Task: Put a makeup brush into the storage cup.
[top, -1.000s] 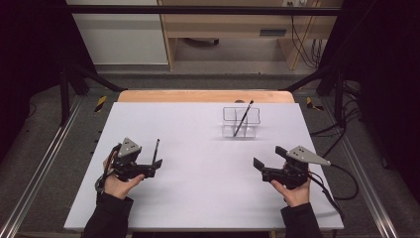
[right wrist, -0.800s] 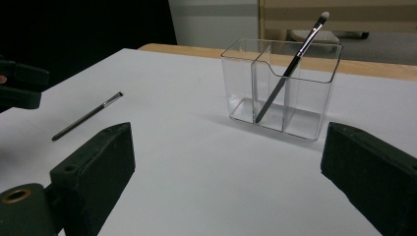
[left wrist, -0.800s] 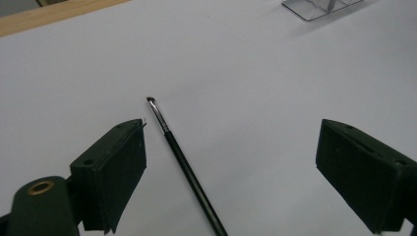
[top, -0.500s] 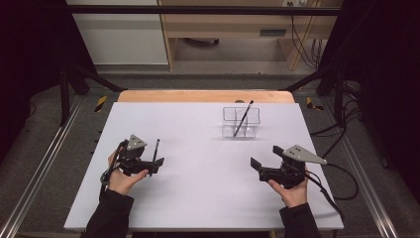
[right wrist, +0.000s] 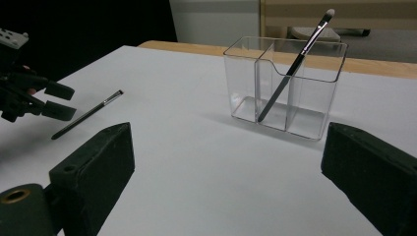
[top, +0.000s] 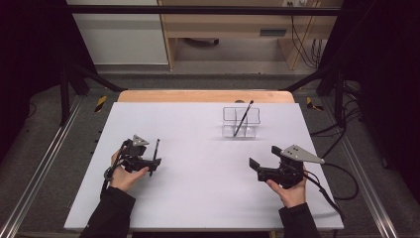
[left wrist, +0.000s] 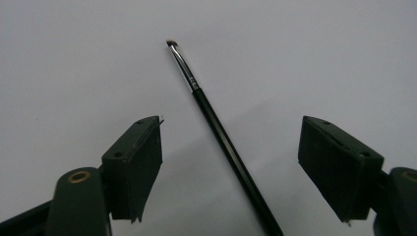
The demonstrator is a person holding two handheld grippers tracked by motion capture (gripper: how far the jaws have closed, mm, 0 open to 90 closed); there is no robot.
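Left gripper view: we see the thin black brush (left wrist: pixel 216 128) lying flat on the white table (left wrist: pixel 74 59) between our left gripper (left wrist: pixel 229 167)'s spread jaws, touching neither, bristle end pointing far. High view puts that brush (top: pixel 156 154) at the left gripper (top: pixel 148 163), left of table centre. Right gripper (top: pixel 257 167) hovers near right with jaws apart and nothing between them, near side of the clear organizer (top: pixel 241 122), which holds a second brush (top: pixel 243 118) leaning.
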